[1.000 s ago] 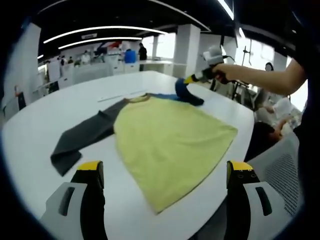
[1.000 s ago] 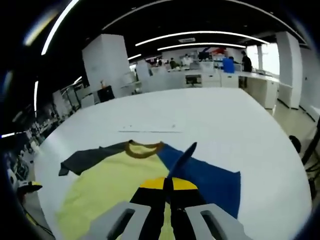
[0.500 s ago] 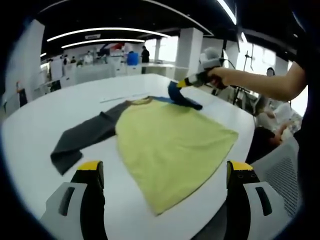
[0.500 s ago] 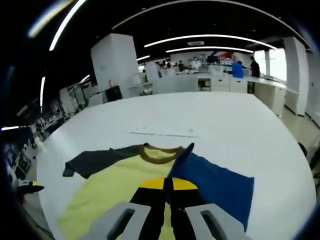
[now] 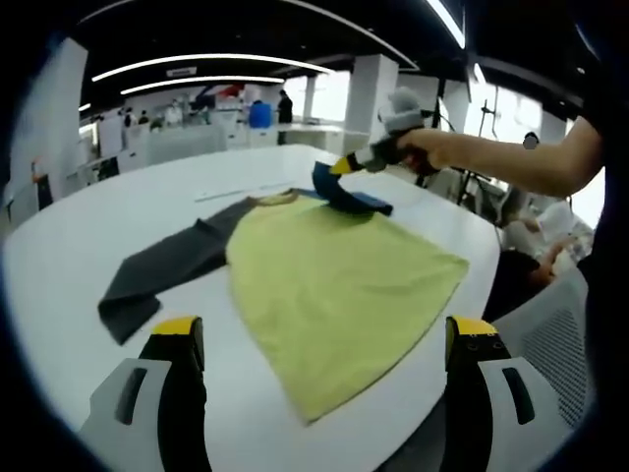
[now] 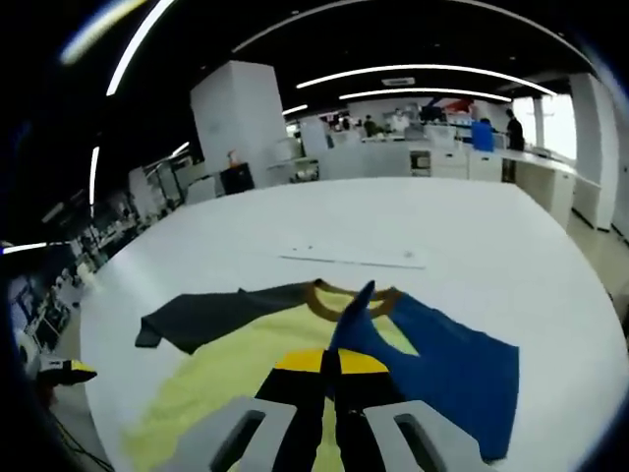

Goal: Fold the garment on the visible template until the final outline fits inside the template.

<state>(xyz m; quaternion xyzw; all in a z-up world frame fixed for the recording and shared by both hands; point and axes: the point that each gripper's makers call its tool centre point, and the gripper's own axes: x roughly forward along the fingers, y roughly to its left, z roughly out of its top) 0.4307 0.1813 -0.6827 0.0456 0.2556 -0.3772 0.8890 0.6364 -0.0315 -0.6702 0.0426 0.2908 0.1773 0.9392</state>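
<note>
Since a second ago the right hand-held gripper (image 5: 339, 167) has lifted the blue sleeve (image 6: 447, 359) higher off the desk (image 5: 79, 246) and carried it inward, so that its pinched tip now rides over the collar (image 6: 324, 292) instead of lying out to the side. Its jaws are pressed together on a fold of that blue cloth, as the right gripper view shows, with the tip of the sleeve standing up just beyond them. The left hand-held gripper (image 5: 319, 339) hangs low at the near edge of the desk with its jaws spread wide and nothing between them. The shirt (image 5: 334, 285) lies flat on the white desk, yellow body toward the near edge, grey sleeve (image 5: 162, 265) stretched out to the far side. To do this fold well, I judge the blue sleeve should be drawn straight across the yellow body and laid down flat, keeping the crease at the shoulder line rather than dragging the whole shirt; the free gripper could pin the yellow panel while this happens. A thin pale strip (image 6: 354, 258) lies on the desk beyond the collar; whether it is part of the template I cannot tell, and no clear outline shows under the cloth. The shirt's hem sits near the desk edge, so a hard pull could slide it off. A person's forearm (image 5: 511, 162) reaches in over the far corner, chairs stand close by that side, and the office behind is well apart.
</note>
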